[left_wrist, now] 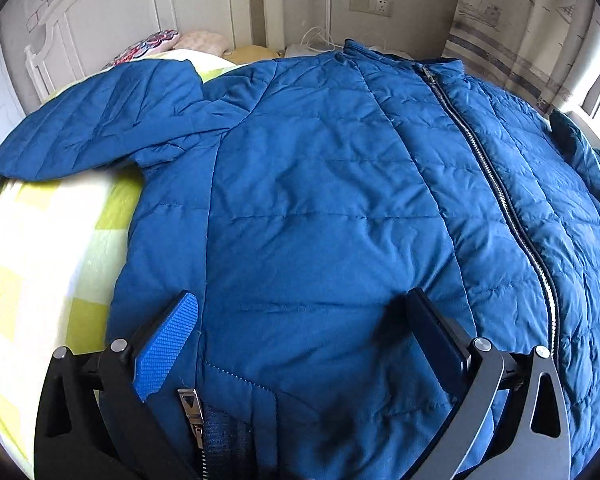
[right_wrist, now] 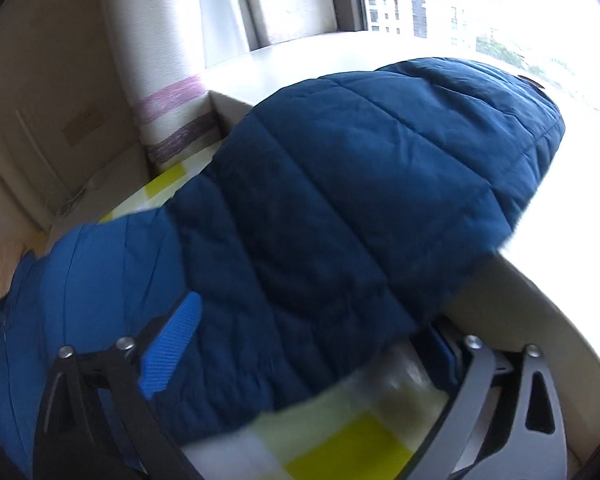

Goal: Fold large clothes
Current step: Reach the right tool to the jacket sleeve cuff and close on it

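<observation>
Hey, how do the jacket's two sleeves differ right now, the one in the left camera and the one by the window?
The left-view sleeve lies spread flat on the checked bed cover, clear of the left gripper. The window-side sleeve bulges up, its cuff reaching over the bed's edge toward the sill, and passes between the right gripper's open jaws. The first looks brighter, the second darker against the glare. Both are blue and quilted.

jacket [left_wrist: 320, 200] hem cut off, sleeve [right_wrist: 340, 200] blurred

White headboard [left_wrist: 112, 12], bright window [right_wrist: 480, 4], checked bedsheet [left_wrist: 40, 264].
</observation>
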A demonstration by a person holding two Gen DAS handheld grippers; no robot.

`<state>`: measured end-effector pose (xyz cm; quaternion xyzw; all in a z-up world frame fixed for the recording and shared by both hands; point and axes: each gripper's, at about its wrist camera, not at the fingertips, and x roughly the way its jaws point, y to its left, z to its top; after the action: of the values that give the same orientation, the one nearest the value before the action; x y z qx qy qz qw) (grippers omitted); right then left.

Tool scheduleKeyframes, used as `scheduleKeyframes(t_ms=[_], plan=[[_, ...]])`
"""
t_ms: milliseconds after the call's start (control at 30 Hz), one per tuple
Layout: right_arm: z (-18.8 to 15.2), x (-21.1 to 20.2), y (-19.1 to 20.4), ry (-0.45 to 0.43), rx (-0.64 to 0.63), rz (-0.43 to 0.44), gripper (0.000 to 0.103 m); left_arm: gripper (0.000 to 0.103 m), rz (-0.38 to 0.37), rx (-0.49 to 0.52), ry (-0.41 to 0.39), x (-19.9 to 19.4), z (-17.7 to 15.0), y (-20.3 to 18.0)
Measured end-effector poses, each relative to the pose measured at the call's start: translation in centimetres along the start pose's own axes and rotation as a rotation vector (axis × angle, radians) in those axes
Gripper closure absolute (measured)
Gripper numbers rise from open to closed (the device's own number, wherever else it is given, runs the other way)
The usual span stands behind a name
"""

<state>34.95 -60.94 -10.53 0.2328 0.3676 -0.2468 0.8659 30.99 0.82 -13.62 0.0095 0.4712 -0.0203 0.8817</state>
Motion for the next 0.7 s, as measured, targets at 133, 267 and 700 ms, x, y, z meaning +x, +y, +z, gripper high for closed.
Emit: scheduleKeyframes(t_ms=[133,267,700], plan=[[-0.2,-2.4,2.6,-0.124,-0.047,0.018,0.088,0.004,0.017,0.006,0.004,0.2,0.1,-0.2],[-1.2,-7.8,9.3,-0.289,-0.247,0.132,0.09,0.004,0.009,0.006,-0.001,0.1,0.0,-0.1],[-20.1,-8.3,26.5,0.063,-0.955,0.394,0.035,0.004,-0.025,-0.012,-0.019,-0.3,-0.1,0.5]])
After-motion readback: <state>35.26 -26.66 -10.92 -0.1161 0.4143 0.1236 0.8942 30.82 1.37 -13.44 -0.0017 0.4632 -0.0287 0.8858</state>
